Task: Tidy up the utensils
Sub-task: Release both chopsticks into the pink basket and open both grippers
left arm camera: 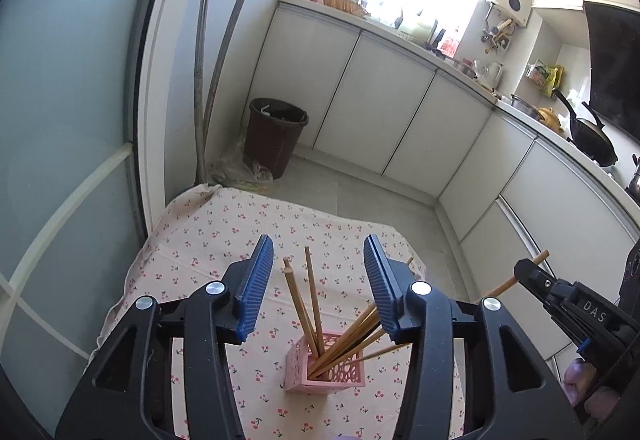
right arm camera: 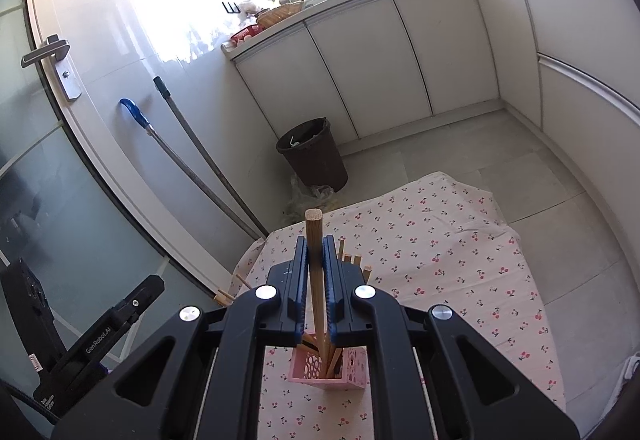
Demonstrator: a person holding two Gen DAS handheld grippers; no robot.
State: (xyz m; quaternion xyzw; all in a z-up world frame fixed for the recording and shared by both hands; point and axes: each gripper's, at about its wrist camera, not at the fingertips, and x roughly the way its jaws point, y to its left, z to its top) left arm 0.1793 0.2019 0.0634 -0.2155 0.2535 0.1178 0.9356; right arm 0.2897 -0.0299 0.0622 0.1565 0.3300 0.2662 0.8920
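Observation:
A pink perforated holder (left arm camera: 325, 368) stands on the cherry-print tablecloth (left arm camera: 208, 236) with several wooden chopsticks (left arm camera: 312, 300) leaning in it. My left gripper (left arm camera: 318, 256) is open and empty, hovering above the holder. My right gripper (right arm camera: 316, 252) is shut on one wooden chopstick (right arm camera: 314, 240), held upright with its lower end inside the holder (right arm camera: 332, 372). The right gripper also shows at the right edge of the left wrist view (left arm camera: 532, 272), with the chopstick tip sticking out. The left gripper's body shows at the lower left of the right wrist view.
A brown waste bin (left arm camera: 276, 135) stands on the floor beyond the table. Two long handles (left arm camera: 208, 71) lean against the wall by the glass door. White cabinets (left arm camera: 384, 111) line the back and right. The cloth-covered table ends just past the holder (right arm camera: 460, 240).

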